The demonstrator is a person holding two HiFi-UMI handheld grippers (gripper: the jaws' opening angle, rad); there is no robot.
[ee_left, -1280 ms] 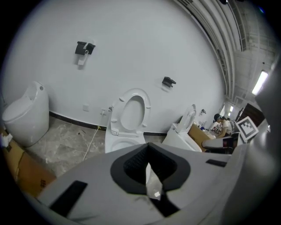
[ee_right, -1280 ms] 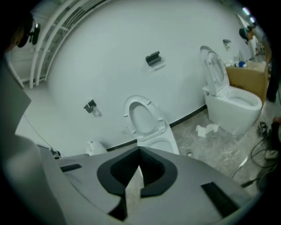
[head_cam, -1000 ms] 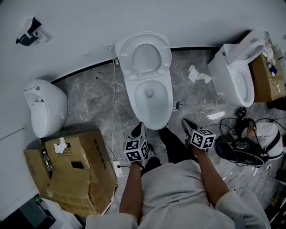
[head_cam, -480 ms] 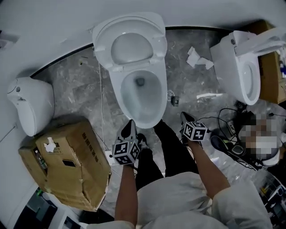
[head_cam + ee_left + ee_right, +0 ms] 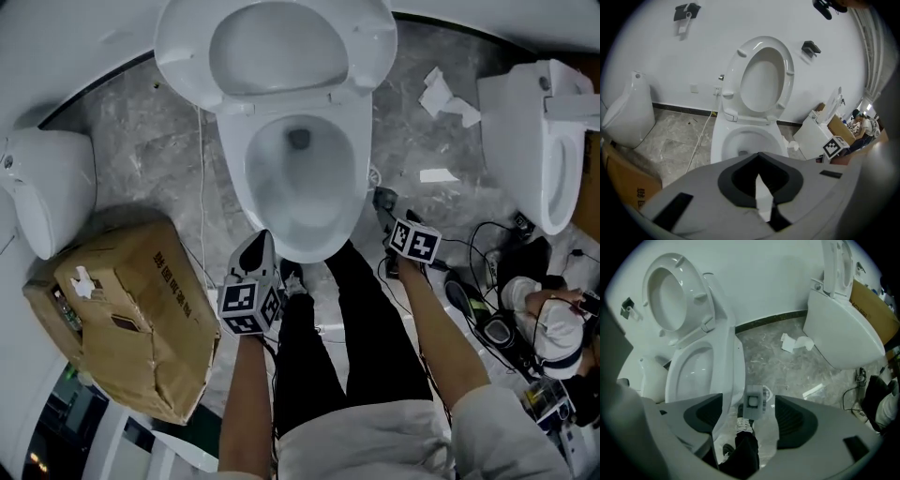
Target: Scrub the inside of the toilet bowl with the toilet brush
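The left gripper point(image 5: 259, 246) slants down at the toilet's point(image 5: 354, 122) front rim, clenched on nothing. The right gripper point(image 5: 394, 223) points steeply down just right of the toilet. Its jaws have just been opening wide, with the brush point(image 5: 753, 401) between them, untouched.

Was a test/mock-up room, not a home bathroom: toilet point(image 5: 300, 178), second toilet point(image 5: 534, 141) and white fixture point(image 5: 47, 192) along one wall point(image 5: 740, 23); marble floor point(image 5: 141, 141) with battered box point(image 5: 131, 309), cables point(image 5: 480, 251), paper scraps point(image 5: 445, 94).
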